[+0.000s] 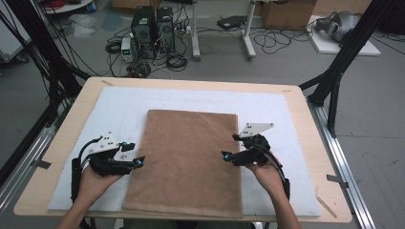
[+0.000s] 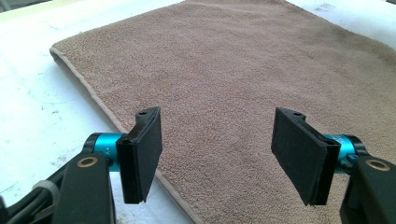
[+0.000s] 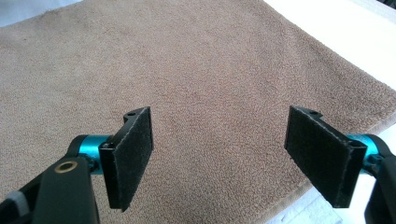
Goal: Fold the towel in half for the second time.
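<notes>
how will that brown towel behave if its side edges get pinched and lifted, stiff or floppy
Probably floppy: the brown towel lies flat and limp on the white mat, so its middle would likely sag. Its looped pile looks grippy against the open left tongs and right tongs. The doubled left edge suggests layers that may separate.

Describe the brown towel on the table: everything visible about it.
The brown towel is a rectangle of looped terry-like cloth with a hemmed border, lying flat and smooth on the white sheet over the wooden table, its long side running away from the person. It looks folded along its far-left edge. The left gripper and right gripper hover open at its side edges, gripping nothing.
</notes>
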A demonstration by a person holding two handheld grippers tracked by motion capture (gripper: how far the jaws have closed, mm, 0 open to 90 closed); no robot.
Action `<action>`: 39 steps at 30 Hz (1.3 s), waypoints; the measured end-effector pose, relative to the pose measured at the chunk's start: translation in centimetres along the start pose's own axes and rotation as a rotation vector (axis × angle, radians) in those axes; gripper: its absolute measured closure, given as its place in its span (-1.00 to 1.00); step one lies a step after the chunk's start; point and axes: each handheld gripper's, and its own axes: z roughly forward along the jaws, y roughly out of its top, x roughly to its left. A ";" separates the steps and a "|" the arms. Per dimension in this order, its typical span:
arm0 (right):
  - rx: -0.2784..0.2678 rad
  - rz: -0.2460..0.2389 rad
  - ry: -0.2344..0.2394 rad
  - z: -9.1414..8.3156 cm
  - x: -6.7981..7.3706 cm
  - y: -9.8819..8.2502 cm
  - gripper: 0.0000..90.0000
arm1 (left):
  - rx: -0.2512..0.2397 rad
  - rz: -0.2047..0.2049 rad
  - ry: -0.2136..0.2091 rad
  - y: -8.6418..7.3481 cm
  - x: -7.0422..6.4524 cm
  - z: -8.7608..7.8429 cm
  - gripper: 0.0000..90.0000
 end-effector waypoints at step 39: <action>0.081 0.144 -0.183 5.5 -8.6 -0.5 -0.37 | 0.120 -0.151 0.201 2.0 8.5 9.0 0.05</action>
